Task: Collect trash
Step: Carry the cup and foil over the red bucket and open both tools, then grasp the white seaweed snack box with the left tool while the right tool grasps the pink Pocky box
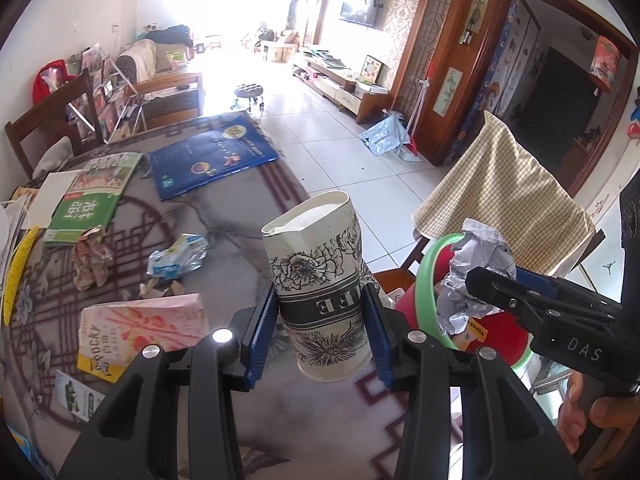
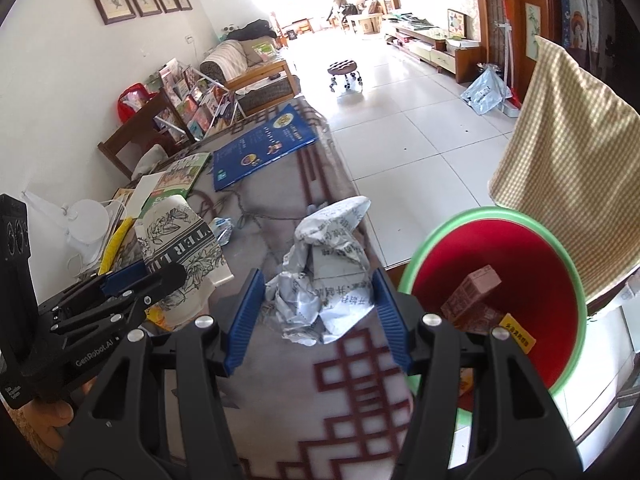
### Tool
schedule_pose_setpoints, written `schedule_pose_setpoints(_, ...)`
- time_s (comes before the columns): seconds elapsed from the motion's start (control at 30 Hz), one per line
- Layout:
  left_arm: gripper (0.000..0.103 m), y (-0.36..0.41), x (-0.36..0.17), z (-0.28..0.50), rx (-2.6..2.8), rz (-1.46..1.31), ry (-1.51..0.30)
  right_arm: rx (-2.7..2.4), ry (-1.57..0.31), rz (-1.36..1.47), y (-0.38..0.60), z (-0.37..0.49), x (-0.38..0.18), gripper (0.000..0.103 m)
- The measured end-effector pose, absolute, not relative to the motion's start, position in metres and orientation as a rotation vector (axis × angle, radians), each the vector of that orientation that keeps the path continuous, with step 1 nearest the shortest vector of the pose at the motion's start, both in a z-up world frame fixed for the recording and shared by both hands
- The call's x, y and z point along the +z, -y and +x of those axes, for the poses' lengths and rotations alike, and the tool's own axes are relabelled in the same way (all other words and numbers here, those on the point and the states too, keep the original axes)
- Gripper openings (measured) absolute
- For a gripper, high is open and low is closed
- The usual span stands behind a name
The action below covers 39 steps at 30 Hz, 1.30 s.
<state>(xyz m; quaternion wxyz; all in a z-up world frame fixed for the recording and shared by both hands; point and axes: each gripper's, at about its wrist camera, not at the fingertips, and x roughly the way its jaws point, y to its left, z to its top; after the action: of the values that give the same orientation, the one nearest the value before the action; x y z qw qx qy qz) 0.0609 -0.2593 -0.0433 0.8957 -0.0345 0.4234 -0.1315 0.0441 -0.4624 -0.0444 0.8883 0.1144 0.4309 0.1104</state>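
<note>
My left gripper (image 1: 320,332) is shut on a white paper cup (image 1: 320,284) with black flower print, held above the table; the cup also shows in the right wrist view (image 2: 180,240). My right gripper (image 2: 320,320) is shut on a crumpled ball of printed paper (image 2: 324,272), also visible in the left wrist view (image 1: 472,272), close to the bin's rim. The red bin with a green rim (image 2: 500,292) stands beside the table's right edge and holds a brown carton (image 2: 472,300).
On the patterned tablecloth (image 1: 240,216) lie a brown wrapper (image 1: 90,260), a clear plastic wrapper (image 1: 178,258), a pink Pocky box (image 1: 136,328), a green book (image 1: 96,196) and a blue book (image 1: 212,156). A chair with a checked cloth (image 1: 508,192) stands behind the bin.
</note>
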Motion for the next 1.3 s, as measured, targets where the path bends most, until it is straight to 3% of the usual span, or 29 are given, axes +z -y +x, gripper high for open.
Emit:
schedule_pose_setpoints(0.97,0.041,0.438,-0.071,0.102,-0.619,0.011,-1.036,-0.109,-0.9,0.398,0.631,0.021,-0.077,0.054)
schedule_pose_setpoints(1.03,0.052,0.442,-0.069,0.102,-0.617,0.01,-1.025,-0.114,-0.898,0.402,0.634,0.021,-0.076,0.058)
schedule_pose_setpoints(1.07,0.067,0.44,-0.069,0.102,-0.619,0.0,-1.021,-0.117,-0.895,0.403,0.633,0.02,-0.076,0.061)
schedule_pose_setpoints(1.1,0.072,0.438,-0.067,0.101,-0.621,-0.02,-1.011,-0.119,-0.894,0.406,0.633,0.02,-0.076,0.065)
schedule_pose_setpoints(1.3,0.072,0.414,-0.057,0.097,-0.568,-0.047,-0.977,-0.117,-0.881,0.417,0.632,0.018,-0.073,0.07)
